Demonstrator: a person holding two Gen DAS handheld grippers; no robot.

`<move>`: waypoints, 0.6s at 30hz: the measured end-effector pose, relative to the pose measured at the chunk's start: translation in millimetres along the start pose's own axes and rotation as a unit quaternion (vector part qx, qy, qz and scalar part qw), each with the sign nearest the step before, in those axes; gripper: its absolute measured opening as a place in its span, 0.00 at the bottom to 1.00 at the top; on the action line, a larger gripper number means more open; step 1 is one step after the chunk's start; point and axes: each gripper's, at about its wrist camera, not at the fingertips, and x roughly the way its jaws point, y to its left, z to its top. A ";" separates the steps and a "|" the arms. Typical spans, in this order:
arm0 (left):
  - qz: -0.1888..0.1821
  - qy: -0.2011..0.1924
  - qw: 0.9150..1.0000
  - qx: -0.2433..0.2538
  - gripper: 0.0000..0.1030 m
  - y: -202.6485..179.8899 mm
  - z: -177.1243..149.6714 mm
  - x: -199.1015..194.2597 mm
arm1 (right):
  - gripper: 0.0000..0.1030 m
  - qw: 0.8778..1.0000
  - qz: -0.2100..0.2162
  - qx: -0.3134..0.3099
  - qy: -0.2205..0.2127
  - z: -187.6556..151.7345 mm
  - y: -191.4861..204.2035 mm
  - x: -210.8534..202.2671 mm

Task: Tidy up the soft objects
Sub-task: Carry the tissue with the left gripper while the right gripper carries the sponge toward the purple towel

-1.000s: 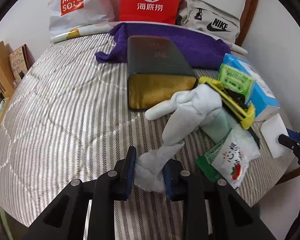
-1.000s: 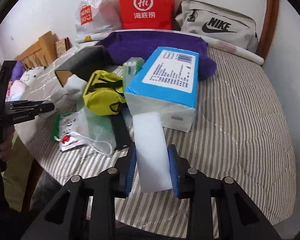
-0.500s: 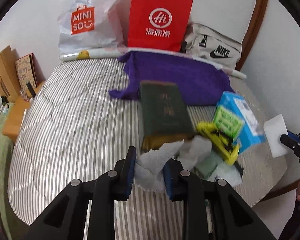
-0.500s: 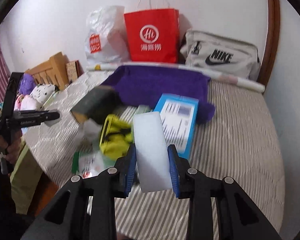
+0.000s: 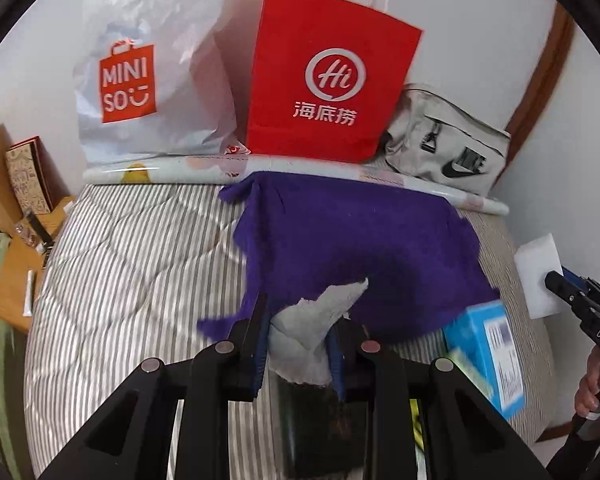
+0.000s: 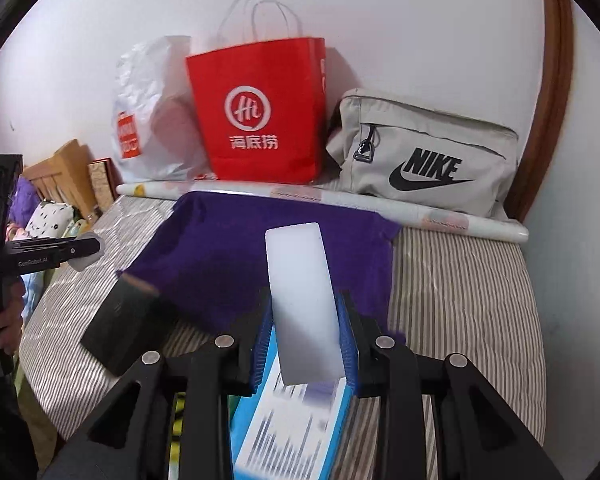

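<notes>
In hand: my left gripper (image 5: 298, 344) clamps a grey sock (image 5: 316, 320), my right gripper (image 6: 305, 342) a white sponge (image 6: 300, 296); neither placed yet, clutter remains on the bed (image 5: 132, 264).

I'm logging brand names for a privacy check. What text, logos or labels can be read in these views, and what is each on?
"MINI SO": white plastic bag.
"Hi" above three Chinese characters, "海底捞": red paper bag.
"NIKE" with swoosh: grey bag.
"DAS", cut off: right gripper, seen from the left wrist.
"GenRobot.AI", faint: left gripper.
Blue box label: too blurred to read.
</notes>
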 end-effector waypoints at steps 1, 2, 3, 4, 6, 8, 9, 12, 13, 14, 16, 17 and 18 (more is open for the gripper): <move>0.000 0.002 1.000 0.001 0.24 0.1 5.0 5.5 | 0.30 1.000 -0.001 0.001 0.004 3.1 -1.9 5.3; -0.004 0.004 1.000 0.002 0.24 -0.2 10.9 12.4 | 0.31 1.000 -0.001 0.000 0.005 9.7 -4.8 13.7; -0.006 0.006 1.000 0.002 0.24 -0.5 15.1 18.2 | 0.31 1.000 0.001 -0.002 0.003 14.0 -6.5 19.8; -0.008 0.009 1.000 0.003 0.24 -0.6 19.4 24.6 | 0.31 1.000 0.000 -0.002 0.004 16.7 -7.5 25.0; -0.014 0.011 1.000 0.005 0.24 -1.3 28.2 37.5 | 0.31 1.000 -0.003 0.001 0.014 24.9 -13.8 43.3; -0.021 0.015 1.000 0.001 0.24 -1.2 36.7 50.6 | 0.31 1.000 -0.001 0.005 0.025 29.7 -19.5 60.1; -0.023 0.019 1.000 -0.001 0.24 -0.9 40.5 57.4 | 0.31 0.999 0.000 0.008 0.033 32.3 -23.4 71.7; -0.028 0.025 0.999 -0.007 0.24 0.1 50.2 79.7 | 0.31 0.999 -0.003 0.007 0.047 36.2 -28.9 95.2; -0.028 0.030 0.999 -0.008 0.24 0.6 52.8 87.3 | 0.31 0.999 -0.003 0.006 0.049 37.1 -29.8 100.1; -0.030 0.033 0.999 -0.011 0.24 0.1 56.4 95.2 | 0.31 0.999 -0.002 0.004 0.054 37.3 -31.0 106.2; -0.030 0.039 0.999 -0.015 0.24 0.4 62.6 107.4 | 0.31 0.998 -0.003 0.002 0.066 37.7 -33.0 118.6; -0.028 0.042 0.999 -0.015 0.24 0.0 66.4 114.4 | 0.31 0.997 -0.001 0.001 0.074 38.0 -33.7 124.6; -0.026 0.045 0.999 -0.013 0.24 -1.3 70.2 120.8 | 0.31 0.997 -0.001 0.000 0.081 38.2 -34.5 131.3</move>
